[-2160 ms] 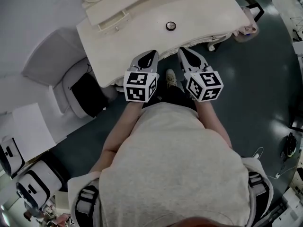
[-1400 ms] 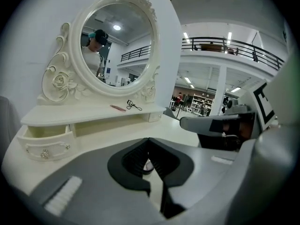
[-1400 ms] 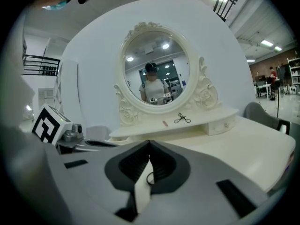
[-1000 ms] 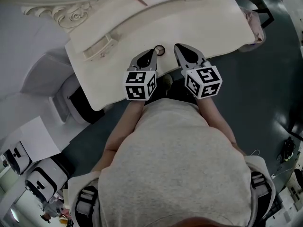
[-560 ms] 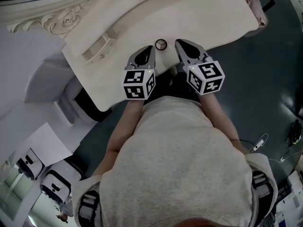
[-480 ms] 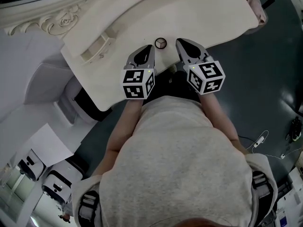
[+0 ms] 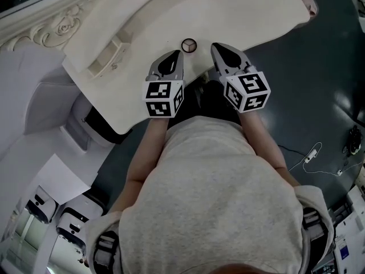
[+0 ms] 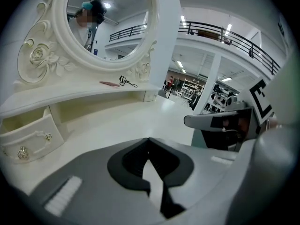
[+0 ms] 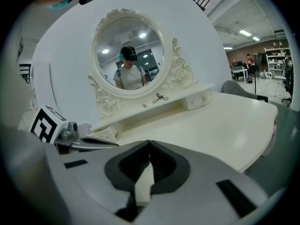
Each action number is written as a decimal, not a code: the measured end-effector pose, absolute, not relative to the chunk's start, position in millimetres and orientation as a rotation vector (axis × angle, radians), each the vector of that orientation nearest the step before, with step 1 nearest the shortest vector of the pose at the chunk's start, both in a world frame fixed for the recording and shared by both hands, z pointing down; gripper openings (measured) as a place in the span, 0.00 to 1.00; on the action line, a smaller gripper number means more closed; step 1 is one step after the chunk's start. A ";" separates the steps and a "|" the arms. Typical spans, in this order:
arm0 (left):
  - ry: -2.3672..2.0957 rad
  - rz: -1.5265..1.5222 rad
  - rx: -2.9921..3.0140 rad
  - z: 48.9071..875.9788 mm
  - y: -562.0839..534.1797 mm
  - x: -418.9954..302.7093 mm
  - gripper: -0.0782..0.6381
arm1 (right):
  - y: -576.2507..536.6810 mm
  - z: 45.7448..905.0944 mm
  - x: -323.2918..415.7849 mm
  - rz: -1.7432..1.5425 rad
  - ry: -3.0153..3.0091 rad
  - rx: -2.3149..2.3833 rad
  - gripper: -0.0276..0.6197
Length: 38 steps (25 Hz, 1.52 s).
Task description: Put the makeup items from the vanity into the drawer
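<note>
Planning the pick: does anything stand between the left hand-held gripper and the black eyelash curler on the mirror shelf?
Nothing visible. Bare cream vanity tabletop lies between the left hand-held gripper and the black eyelash curler; the thin pink stick lies apart, left of it.

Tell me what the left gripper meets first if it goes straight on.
Probably the vanity's bare tabletop, since the left gripper tilts down; the small round item sits just aside.
</note>
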<state>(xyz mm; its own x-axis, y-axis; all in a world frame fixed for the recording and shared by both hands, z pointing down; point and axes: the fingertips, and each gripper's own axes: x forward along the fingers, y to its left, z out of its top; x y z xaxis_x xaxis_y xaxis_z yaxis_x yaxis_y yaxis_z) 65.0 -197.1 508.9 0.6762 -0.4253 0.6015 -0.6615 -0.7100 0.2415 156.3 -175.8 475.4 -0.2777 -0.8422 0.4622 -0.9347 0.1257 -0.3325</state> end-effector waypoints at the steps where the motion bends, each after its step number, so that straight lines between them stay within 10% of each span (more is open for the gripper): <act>1: -0.839 0.725 2.444 511.4 -196.7 65.5 0.12 | -175.4 477.0 155.7 0.863 -2.228 1.777 0.05; 15: -0.649 0.881 2.518 542.8 -197.0 95.4 0.40 | -171.5 495.1 150.8 0.928 -2.199 1.754 0.05; 38: -0.682 0.882 2.469 548.3 -205.6 93.7 0.41 | -182.2 499.1 143.9 0.908 -2.254 1.647 0.05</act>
<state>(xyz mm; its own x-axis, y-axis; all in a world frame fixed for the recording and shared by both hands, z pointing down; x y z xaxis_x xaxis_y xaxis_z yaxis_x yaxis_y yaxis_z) 93.7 -205.6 548.3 0.6768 -0.3016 0.6716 -0.5743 -0.7870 0.2254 143.9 -182.2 499.1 -0.3560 -0.7891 0.5007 -0.9158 0.1879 -0.3550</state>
